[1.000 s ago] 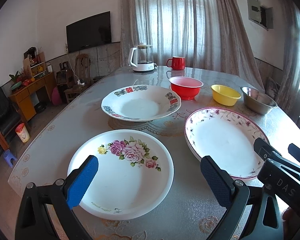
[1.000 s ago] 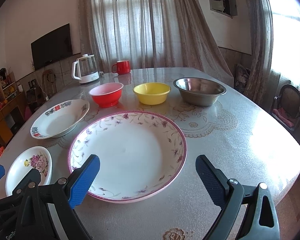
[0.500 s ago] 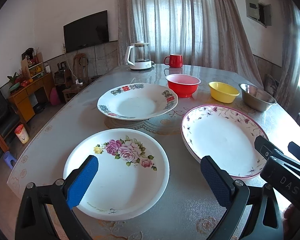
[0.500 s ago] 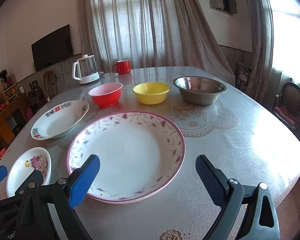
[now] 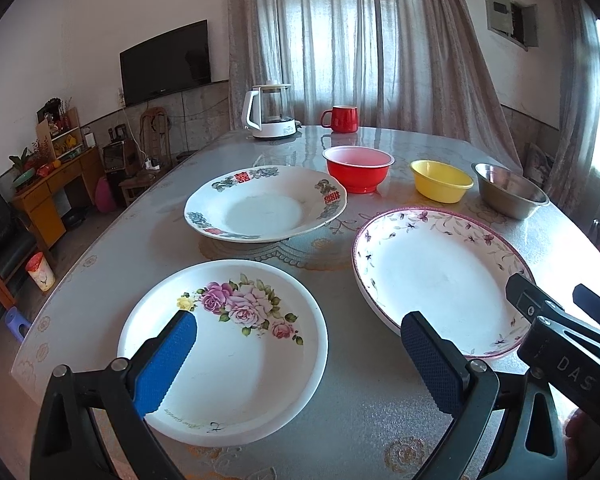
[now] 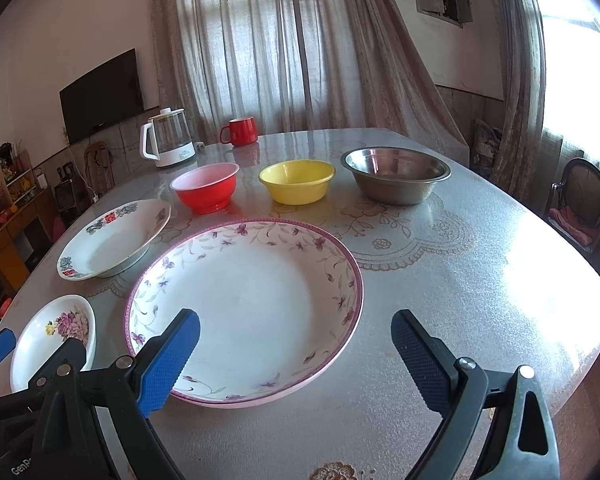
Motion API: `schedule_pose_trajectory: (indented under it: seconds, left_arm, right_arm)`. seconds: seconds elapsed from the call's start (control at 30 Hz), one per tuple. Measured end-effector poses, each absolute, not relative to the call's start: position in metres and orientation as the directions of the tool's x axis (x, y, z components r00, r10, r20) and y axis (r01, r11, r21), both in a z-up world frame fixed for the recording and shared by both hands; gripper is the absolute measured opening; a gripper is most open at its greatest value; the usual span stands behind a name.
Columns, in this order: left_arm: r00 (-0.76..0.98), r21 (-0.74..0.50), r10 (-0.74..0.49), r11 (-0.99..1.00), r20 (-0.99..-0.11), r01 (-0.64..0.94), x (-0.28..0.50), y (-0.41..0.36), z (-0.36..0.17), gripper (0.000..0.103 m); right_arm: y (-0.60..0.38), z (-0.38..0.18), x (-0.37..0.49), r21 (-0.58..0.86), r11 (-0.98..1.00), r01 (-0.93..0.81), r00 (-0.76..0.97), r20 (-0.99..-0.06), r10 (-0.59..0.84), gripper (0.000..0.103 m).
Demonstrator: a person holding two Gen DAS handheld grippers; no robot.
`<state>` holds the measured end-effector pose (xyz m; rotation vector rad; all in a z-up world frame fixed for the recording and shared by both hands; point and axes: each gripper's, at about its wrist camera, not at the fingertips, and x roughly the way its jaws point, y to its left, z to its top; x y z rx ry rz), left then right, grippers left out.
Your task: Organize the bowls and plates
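Observation:
Three plates lie on the grey table (image 6: 480, 280). A white plate with pink roses (image 5: 228, 344) is nearest, under my open left gripper (image 5: 300, 360). The large plate with a purple floral rim (image 6: 248, 300) sits below my open right gripper (image 6: 296, 360). Behind them is a white plate with red and blue marks (image 5: 266, 208). A red bowl (image 6: 206, 188), a yellow bowl (image 6: 298, 182) and a steel bowl (image 6: 396, 174) stand in a row further back. Neither gripper holds anything.
A glass kettle (image 5: 270, 114) and a red mug (image 5: 340, 118) stand at the table's far edge. A chair (image 6: 580, 204) is at the right of the table. Low furniture (image 5: 48, 188) lines the left wall.
Both grippers have drawn back and risen slightly, so the plates sit a little lower and farther in view. Nothing on the table has moved.

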<state>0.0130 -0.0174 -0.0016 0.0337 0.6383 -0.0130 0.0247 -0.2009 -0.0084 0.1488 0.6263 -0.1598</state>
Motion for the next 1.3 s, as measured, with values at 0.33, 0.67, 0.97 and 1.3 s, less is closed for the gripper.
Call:
schedule_pose_trajectory:
  seconds: [0.33,0.67,0.97,1.3]
  left_arm:
    - [0.8,0.026,-0.007,0.999,-0.599,0.028,0.014,-0.019,-0.001,0.103]
    - [0.802,0.022,-0.02,0.999,-0.598,0.041,0.015,-0.022,0.001,0.103]
    - [0.714,-0.193,-0.267,0.964,-0.647,0.186,0.043,-0.01,0.01,0.103]
    - [0.633,-0.172,-0.322,0.942,-0.704,0.289,0.088,-0.026,0.011,0.062]
  right_arm:
    - [-0.203,-0.011,0.026,0.094,0.976,0.195,0.795,-0.598,-0.101,0.098]
    - [-0.204,-0.01,0.026,0.097,0.976,0.195,0.796,-0.597,-0.1,0.099]
    - [-0.228,-0.008,0.035,0.137,0.978,0.156,0.786,-0.618,-0.038,0.088]
    - [-0.271,-0.021,0.064,0.19,0.969,0.156,0.702,-0.712,0.027,0.036]
